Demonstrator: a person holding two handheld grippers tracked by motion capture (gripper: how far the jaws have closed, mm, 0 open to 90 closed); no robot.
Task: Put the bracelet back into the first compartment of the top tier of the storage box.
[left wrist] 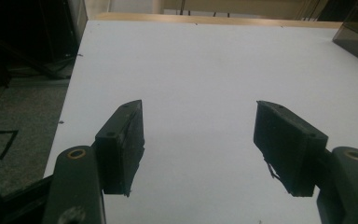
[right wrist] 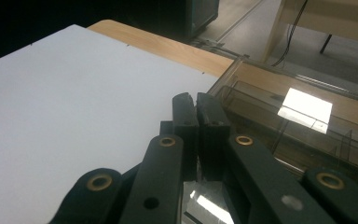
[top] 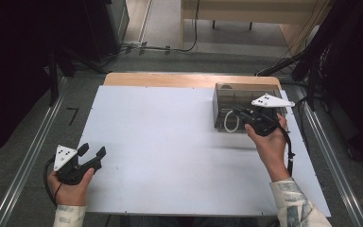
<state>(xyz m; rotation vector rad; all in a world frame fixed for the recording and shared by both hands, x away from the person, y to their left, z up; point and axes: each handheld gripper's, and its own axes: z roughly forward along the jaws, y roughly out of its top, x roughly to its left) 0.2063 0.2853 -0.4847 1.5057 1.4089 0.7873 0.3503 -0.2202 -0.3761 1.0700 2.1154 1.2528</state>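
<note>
R gripper over clear box; L gripper idle.

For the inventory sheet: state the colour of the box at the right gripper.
Smoky, see-through brown box, shown best in the high view, beside the right gripper.

Clear smoky plastic box with dividers, upright at table's far right corner
</note>
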